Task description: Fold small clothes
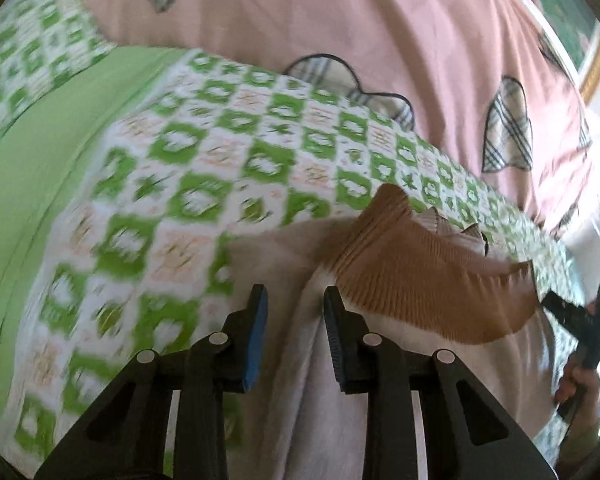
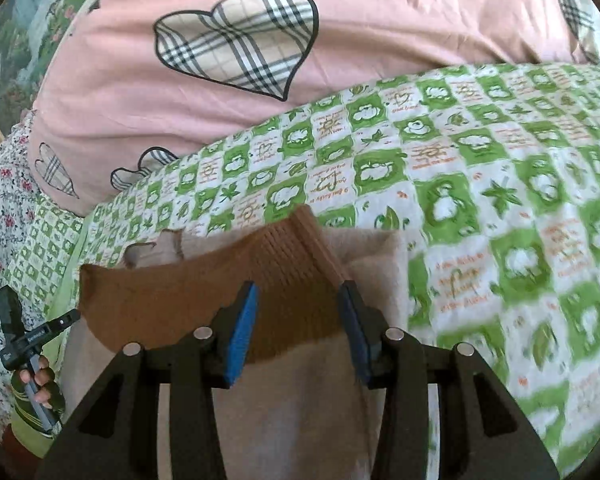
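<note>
Green-and-white checked bedding (image 1: 228, 152) is covering the bed in the left wrist view, with a pink quilt (image 1: 380, 32) printed with plaid hearts lying behind it; the left gripper (image 1: 296, 308) is hovering with its jaws spread and nothing pinched over a pale beige garment (image 1: 284, 264) whose brown ribbed part (image 1: 420, 280) is lying to the right, and the right gripper (image 1: 580, 320) is showing at the far right edge. Across the right wrist view, the right gripper (image 2: 300, 304) is hanging with jaws parted and empty above the brown ribbed part (image 2: 188, 292) of the same garment (image 2: 292, 400), which is lying flat on the checked bedding (image 2: 500, 200), while a hand (image 2: 36, 380) is holding the left gripper (image 2: 66, 318) at the lower left.
</note>
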Available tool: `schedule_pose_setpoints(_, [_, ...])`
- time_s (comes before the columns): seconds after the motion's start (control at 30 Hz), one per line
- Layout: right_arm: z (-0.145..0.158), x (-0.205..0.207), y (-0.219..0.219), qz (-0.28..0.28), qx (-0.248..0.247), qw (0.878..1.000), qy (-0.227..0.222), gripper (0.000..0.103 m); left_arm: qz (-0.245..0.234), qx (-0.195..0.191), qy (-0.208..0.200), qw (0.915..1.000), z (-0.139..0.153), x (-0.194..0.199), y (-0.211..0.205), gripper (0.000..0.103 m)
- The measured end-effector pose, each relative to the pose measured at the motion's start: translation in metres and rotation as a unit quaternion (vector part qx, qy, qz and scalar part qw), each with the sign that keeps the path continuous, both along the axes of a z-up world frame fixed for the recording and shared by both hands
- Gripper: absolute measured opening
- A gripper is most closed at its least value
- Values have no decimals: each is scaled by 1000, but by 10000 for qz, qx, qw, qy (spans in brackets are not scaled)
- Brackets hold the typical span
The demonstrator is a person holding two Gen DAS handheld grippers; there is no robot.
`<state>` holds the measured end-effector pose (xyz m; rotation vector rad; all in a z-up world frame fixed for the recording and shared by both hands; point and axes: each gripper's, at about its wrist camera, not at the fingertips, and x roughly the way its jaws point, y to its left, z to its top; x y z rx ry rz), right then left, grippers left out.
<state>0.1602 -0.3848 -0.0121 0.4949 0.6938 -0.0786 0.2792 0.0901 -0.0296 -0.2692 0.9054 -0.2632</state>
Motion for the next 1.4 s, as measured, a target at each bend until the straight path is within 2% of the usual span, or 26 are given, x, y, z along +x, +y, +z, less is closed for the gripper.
schedule_pose_setpoints(0.13, [9, -32, 14, 86, 174, 9996, -190, 45, 55, -222, -130, 9997, 12, -47, 12, 32])
schedule_pose_setpoints(0.27, [4, -60, 35, 244, 325, 9990, -192, 45, -47, -482, -116, 9988, 18, -107, 8, 39])
schedule_pose_setpoints(0.47, [-14, -100, 67, 417, 505, 9978, -96, 49, -211, -775, 290, 9963, -1, -173, -17, 45])
schedule_pose_setpoints(0.63, [-23, -124, 85, 455, 610, 9971, -26, 50, -229, -820, 555, 9948, -20, -198, -33, 45])
schedule_pose_setpoints(0.83, [-27, -142, 100, 499, 711, 9962, -56, 54, -46, -947, 785, 9924, -37, -206, -42, 53])
schedule_pose_setpoints(1.0, [-24, -145, 104, 556, 684, 9961, -69, 55, 266, -1293, 758, 9883, -44, -195, -35, 62])
schedule_pose_setpoints(1.27, [-23, -137, 101, 554, 686, 9961, -58, 58, 682, -1520, 744, 9832, -47, -163, -19, 62])
schedule_pose_setpoints(1.4, [-23, -129, 96, 554, 705, 9959, -70, 59, 802, -1479, 706, 9832, -46, -148, -14, 62])
